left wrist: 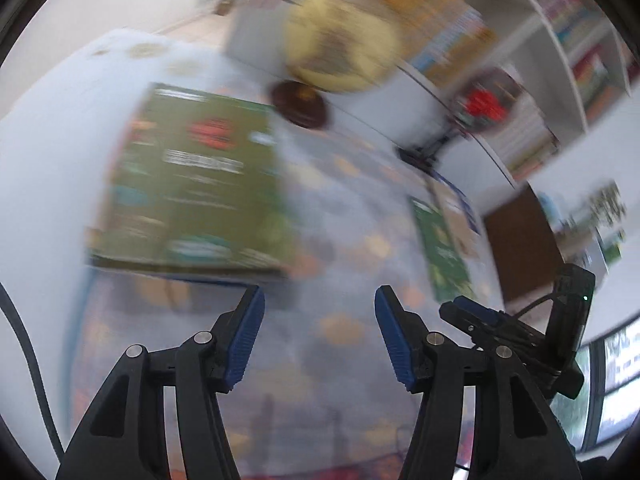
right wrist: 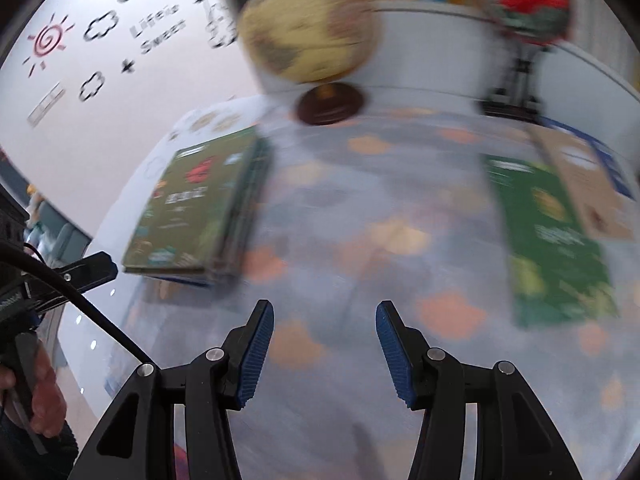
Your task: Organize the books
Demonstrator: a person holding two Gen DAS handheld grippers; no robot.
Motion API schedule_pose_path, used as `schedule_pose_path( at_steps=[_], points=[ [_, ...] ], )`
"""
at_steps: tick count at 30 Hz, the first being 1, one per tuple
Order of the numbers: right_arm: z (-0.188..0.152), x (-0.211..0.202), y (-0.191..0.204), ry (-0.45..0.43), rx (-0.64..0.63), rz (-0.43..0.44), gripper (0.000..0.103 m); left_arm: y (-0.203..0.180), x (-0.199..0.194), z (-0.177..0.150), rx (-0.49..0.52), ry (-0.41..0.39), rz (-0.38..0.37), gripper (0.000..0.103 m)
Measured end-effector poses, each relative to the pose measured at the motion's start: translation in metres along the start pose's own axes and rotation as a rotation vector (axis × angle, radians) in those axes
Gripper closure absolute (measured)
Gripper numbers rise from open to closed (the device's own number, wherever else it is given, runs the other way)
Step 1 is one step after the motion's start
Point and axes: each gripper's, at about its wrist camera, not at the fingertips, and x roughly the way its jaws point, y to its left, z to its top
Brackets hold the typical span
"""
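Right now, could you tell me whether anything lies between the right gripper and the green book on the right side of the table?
Nothing visible does. The right gripper is open and empty over the patterned tablecloth, and only bare cloth separates it from the green book. The globe stands farther back, out of the way.

Globe (right wrist: 308, 32) on dark round base; red flowers (right wrist: 528, 0); patterned tablecloth (right wrist: 360, 208).

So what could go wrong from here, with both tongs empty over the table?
1. The globe stands right behind the olive book stack; a reach there could knock it over.
2. The green book lies partly under a tan book; pulling it may drag that one along.
3. Both views are blurred, so aiming either tongs is chancy.
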Motion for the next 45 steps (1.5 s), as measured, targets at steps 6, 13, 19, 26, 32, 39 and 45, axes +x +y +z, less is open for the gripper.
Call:
schedule_pose_path(
  at_steps=[6,13,19,26,32,39,45],
  points=[
    [-0.059,-0.071,-0.089,-0.05,0.099,-0.066,0.047,-0.11,0.013,-0.047,0.105,0.023,-0.057,0.048],
    [-0.111,-0.158,-0.157,-0.122,0.107,-0.123,0.047,-0.202,0.029,-0.11,0.138,0.037,-0.083,0.047],
    [-0.117,-0.187,-0.186,-0.175,0.096,-0.141,0.041,-0.254,0.045,-0.128,0.22,0.067,-0.042,0.046],
    [-0.101,-0.158,-0.211,-0.152,0.105,-0.172,0.041,-0.264,0.093,-0.105,0.241,0.077,-0.042,0.03],
    [-0.08,-0.094,-0.244,-0.107,0.099,-0.276,0.041,-0.258,0.129,-0.083,0.23,0.112,-0.034,0.03],
    [-0.072,-0.041,-0.284,-0.077,0.173,-0.288,0.041,-0.25,0.143,-0.067,0.241,0.133,0.055,0.03],
    [-0.076,-0.019,-0.3,-0.068,0.09,-0.317,0.041,-0.254,0.165,-0.068,0.193,0.14,0.089,0.03]
  ],
)
